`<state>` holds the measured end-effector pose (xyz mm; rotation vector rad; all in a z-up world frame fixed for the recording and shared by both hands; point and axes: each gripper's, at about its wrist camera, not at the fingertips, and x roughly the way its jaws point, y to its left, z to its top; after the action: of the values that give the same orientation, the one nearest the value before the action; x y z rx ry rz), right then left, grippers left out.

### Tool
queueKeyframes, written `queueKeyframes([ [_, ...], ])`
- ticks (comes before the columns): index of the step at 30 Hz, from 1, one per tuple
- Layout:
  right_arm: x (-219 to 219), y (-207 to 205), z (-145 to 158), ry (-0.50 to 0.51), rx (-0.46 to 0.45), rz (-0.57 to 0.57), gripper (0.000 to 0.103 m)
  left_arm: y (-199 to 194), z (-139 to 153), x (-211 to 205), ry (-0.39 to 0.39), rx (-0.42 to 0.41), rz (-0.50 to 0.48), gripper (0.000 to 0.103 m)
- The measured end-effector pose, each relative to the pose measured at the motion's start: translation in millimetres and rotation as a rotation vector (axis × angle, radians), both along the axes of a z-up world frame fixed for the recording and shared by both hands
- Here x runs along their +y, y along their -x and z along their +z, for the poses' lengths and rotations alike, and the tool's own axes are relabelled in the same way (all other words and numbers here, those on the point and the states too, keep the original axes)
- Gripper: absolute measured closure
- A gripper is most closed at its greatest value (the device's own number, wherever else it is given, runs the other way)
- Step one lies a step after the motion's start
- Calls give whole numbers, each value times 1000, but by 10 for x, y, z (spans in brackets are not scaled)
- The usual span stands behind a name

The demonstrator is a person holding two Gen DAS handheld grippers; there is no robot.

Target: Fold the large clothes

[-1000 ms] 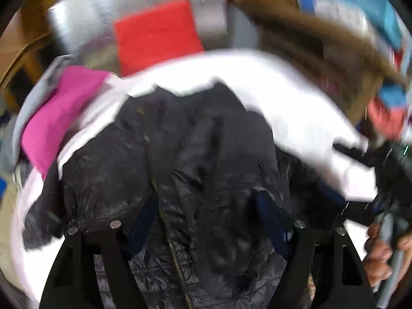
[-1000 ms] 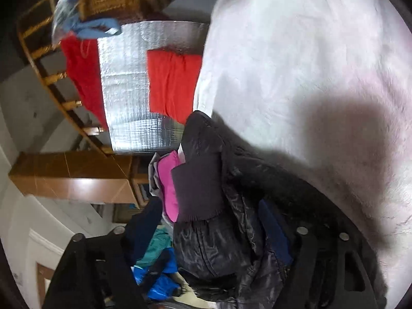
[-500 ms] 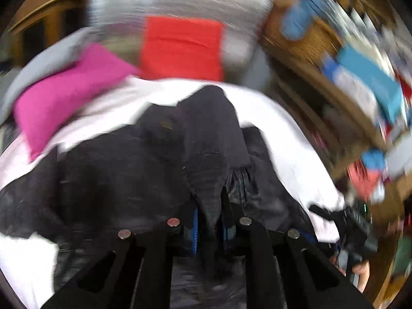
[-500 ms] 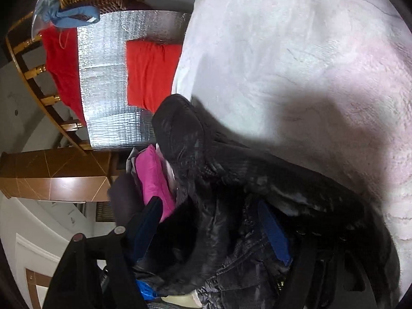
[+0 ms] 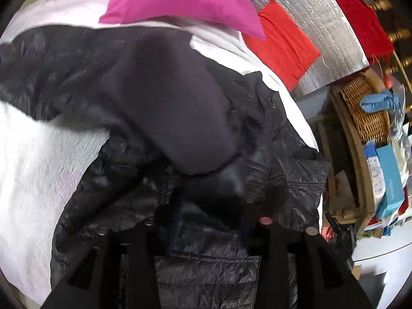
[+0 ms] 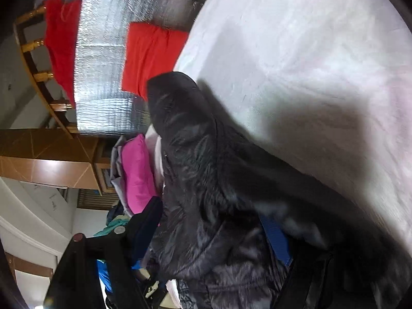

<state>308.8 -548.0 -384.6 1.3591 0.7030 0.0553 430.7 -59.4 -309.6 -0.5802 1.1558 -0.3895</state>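
Observation:
A black quilted jacket [image 5: 283, 170] lies crumpled on the white bed cover [image 5: 33, 154]. A dark knit cuff of its sleeve [image 5: 167, 108] is folded over the body. My left gripper [image 5: 206, 221] has its jaws partly apart, with jacket fabric bunched between them. In the right wrist view the same jacket [image 6: 195, 180] fills the lower middle, and my right gripper [image 6: 213, 231] stands open with jacket fabric between its fingers; its blue pad [image 6: 275, 242] shows beside the cloth. The white cover [image 6: 309, 51] lies beyond.
A pink cushion [image 5: 185, 2] and a red cloth [image 5: 285, 43] on a silver foil sheet [image 5: 324, 25] lie past the jacket. A wicker basket [image 5: 365, 110] and shelves with boxes stand at the right. A wooden rail [image 6: 33, 51] is at the left.
My left gripper was shut on the sleeve half a second ago; its jaws now stand wider and it has swung left, with the sleeve laid over the body. My right gripper has stayed open around fabric.

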Motion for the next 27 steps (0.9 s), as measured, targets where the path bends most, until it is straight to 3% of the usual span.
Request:
queueKeyframes([
  [3,43,-179,-5,45,5,-1,29,-33,-129,-2,11,7,7,51],
  [4,72,-219,28,82,5,-2,46,-53,-144,-19,15,7,0,51],
  [5,113,-269,58,123,16,-6,70,-85,-152,-33,18,1,2,51],
  [8,155,-282,138,219,33,-67,81,-151,-60,-75,32,-73,18,51],
  [10,107,-235,276,302,13,-121,83,-233,11,-193,33,-111,-1,51],
  [12,-2,-180,334,308,-14,-176,83,-340,50,-369,15,-126,-40,51],
  [14,-57,-249,232,280,24,-155,83,-437,-1,-486,-51,-132,-46,51],
  [16,-49,-320,90,268,93,-137,83,-538,-186,-518,-76,-85,-36,51],
  [19,-110,-300,93,245,82,-149,83,-625,-467,-438,-14,36,-44,49],
  [21,-151,-282,135,232,59,-162,83,-649,-446,-351,34,38,-55,49],
  [24,-116,-316,71,219,84,-157,82,-625,-378,-330,-5,8,-77,49],
  [27,-92,-350,34,141,122,-102,72,-553,-377,-264,0,36,-75,48],
])
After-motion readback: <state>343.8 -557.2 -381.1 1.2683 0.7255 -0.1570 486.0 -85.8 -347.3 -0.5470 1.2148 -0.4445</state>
